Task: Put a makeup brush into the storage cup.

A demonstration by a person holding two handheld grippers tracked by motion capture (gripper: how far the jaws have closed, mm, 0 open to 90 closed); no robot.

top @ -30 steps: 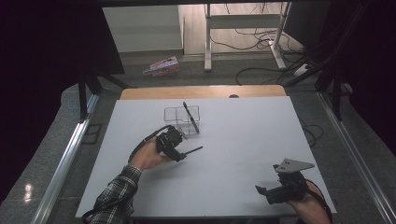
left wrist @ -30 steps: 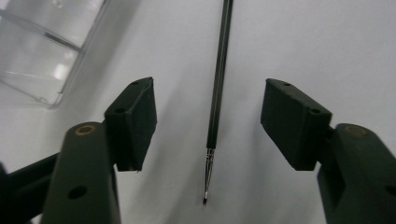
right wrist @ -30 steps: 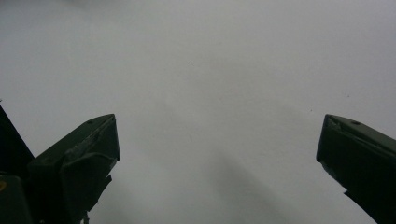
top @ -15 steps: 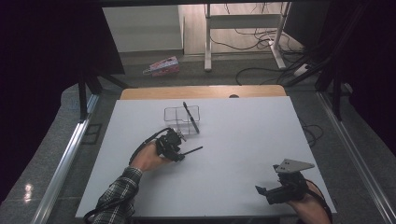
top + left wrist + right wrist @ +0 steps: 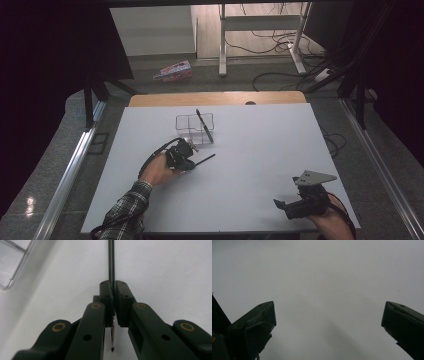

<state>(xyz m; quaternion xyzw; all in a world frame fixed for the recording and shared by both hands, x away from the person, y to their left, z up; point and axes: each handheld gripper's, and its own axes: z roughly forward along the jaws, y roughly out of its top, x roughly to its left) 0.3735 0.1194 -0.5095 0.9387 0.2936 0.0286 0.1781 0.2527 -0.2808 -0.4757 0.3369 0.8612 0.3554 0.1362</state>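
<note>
Two pens on the white table, smooth matte top, with a bare wood strip along its far edge. Left of centre, the left gripper lies low over the table, cable looping back over the hand; its jaws have just been closing and now pinch together on a thin black pen, a slim straight rod that lies flat and points toward the right edge. In the left gripper view the pen runs straight out from between the pads, its tip showing below them. Just behind the gripper, toward the far edge, sits a clear plastic organizer, square, see-through walls, split into compartments; a second black pen stands tilted in its right side, leaning out over the rim. Nothing lies between the organizer and the held pen. Near the right front corner, the right gripper, grey three-cornered plate on top, hangs over bare table, jaws wide apart with nothing between them.
</note>
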